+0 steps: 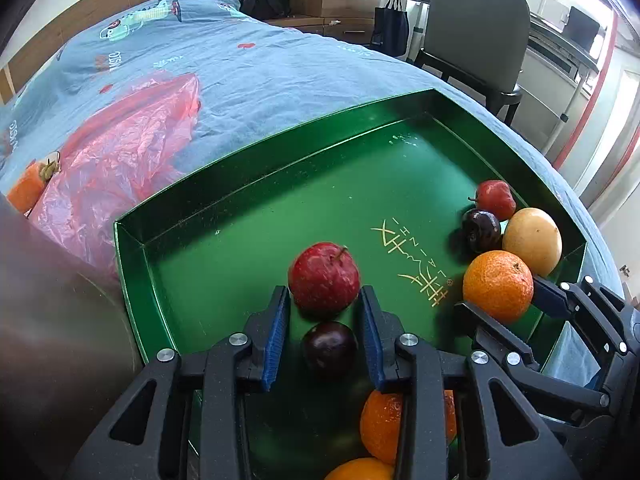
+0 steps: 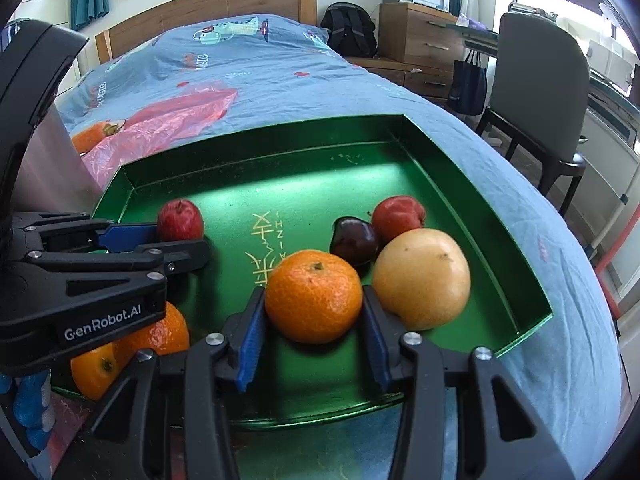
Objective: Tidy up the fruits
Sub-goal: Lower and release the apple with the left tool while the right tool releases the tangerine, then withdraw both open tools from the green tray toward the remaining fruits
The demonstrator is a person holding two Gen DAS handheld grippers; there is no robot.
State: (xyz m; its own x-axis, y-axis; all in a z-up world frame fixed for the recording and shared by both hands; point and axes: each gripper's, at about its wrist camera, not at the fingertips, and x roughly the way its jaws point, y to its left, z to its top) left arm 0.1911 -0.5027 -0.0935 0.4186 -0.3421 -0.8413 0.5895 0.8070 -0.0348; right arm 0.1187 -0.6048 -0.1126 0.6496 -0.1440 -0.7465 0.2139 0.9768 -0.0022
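Your green tray looks like glossy metal. At its 9 o'clock lies a crinkly see-through red plastic bag, on matt blue cloth bedding. The mandarin is pebbly; the dark plum smooth and shiny.

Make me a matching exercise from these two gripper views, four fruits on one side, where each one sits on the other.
1. small red apple
2. large bumpy orange mandarin
3. big pale yellow round fruit
4. orange persimmon

A. on the bedspread by the pink plastic bag
B. between the right jaws
C. between the left jaws
D. against the green tray's right wall

Pairs: 1-C, 2-B, 3-D, 4-A
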